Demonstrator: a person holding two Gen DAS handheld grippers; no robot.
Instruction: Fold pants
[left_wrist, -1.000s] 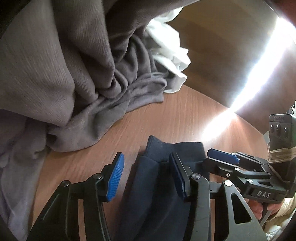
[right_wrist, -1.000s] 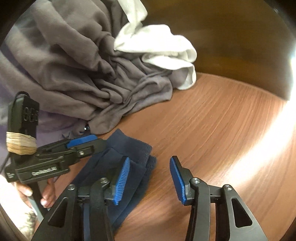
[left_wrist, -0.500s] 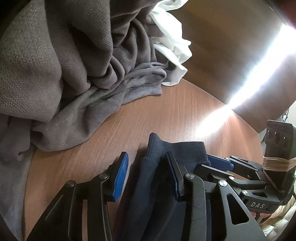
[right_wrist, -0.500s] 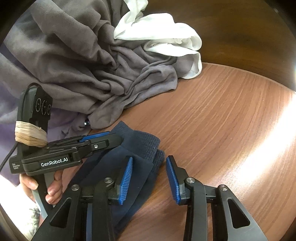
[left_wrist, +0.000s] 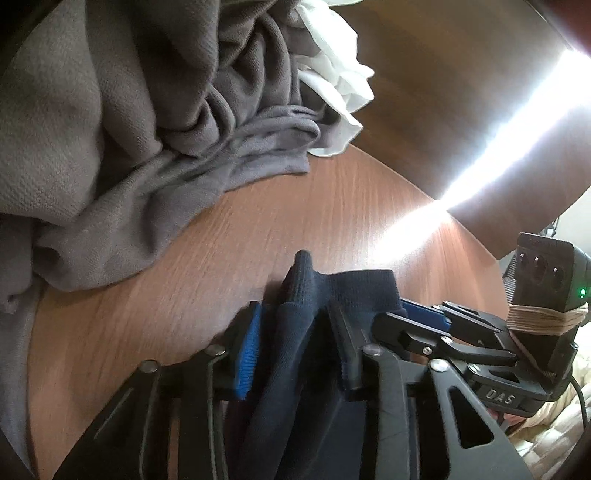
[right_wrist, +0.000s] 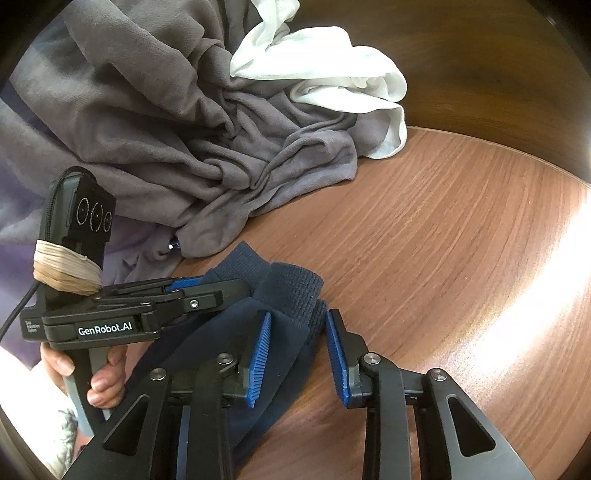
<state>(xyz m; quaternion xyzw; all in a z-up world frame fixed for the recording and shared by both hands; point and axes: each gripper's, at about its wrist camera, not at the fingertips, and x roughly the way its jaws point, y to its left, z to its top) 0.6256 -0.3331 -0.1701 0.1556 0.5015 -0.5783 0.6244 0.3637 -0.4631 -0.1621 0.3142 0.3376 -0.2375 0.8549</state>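
Both your grippers have just been closing: the left gripper (left_wrist: 295, 350) pinches the navy pants (left_wrist: 354, 291) cuff at lower centre, while the right gripper (right_wrist: 297, 354) straddles the edge, pads not yet pressing.

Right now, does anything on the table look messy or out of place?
Yes. A crumpled grey garment lies heaped at the back of the wooden table, a white cloth bunched on it. The navy pants in front look tidier.

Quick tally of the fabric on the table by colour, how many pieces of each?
Navy: 1, the pants under both grippers
Grey: 1, the crumpled pile; separate pieces cannot be told
White: 1, the cloth on that pile
Total: 3
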